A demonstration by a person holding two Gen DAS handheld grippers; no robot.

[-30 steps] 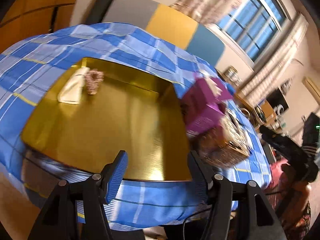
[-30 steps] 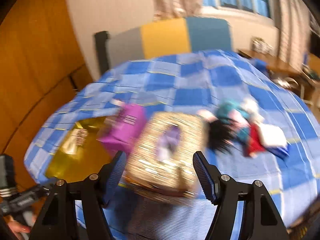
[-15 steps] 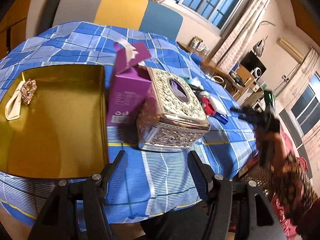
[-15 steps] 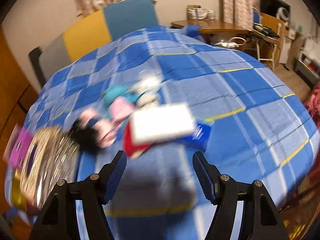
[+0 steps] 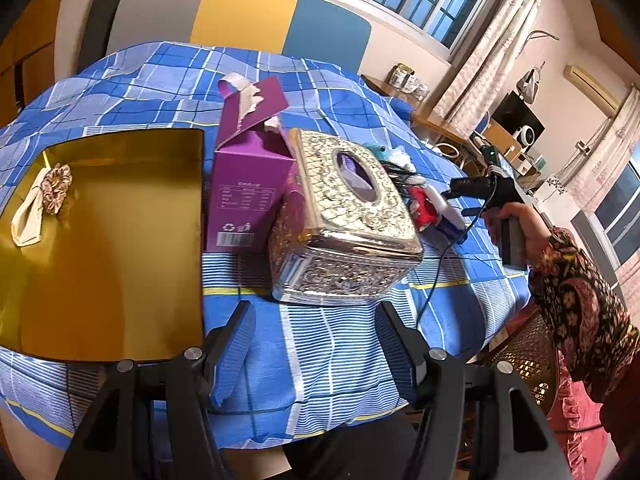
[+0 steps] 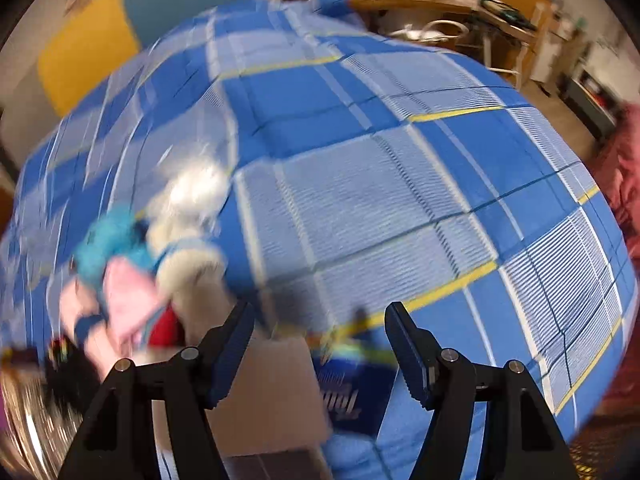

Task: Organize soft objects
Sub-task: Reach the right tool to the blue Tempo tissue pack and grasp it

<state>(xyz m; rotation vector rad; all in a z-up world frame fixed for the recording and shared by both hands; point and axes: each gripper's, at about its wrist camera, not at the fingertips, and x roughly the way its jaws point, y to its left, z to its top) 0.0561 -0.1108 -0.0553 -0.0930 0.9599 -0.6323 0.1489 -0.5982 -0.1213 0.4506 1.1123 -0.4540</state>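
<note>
Changed: I've swung the right gripper [image 6: 320,344] off the silver tissue box [image 5: 344,216], now over the soft pile [image 6: 152,256].
Meaning: pick comes next, I reckon.
Tongs: both spread, empty; left gripper [image 5: 316,344] hangs back.
Pile: right of box; gold tray [image 5: 120,248] far left.
Writing: purple carton [image 5: 248,192] label's unreadable.

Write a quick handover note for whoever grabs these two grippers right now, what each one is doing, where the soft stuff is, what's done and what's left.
Left gripper: open, empty, hovering at the table's near edge.
Right gripper: open, empty, over the pile of soft items beside the ornate tissue box; its view is blurred.
Gold tray: holds a scrunchie on a cream cloth piece at its far left corner.
Purple carton stands between tray and tissue box.
Left: the pile, apparently bound for the tray.
</note>
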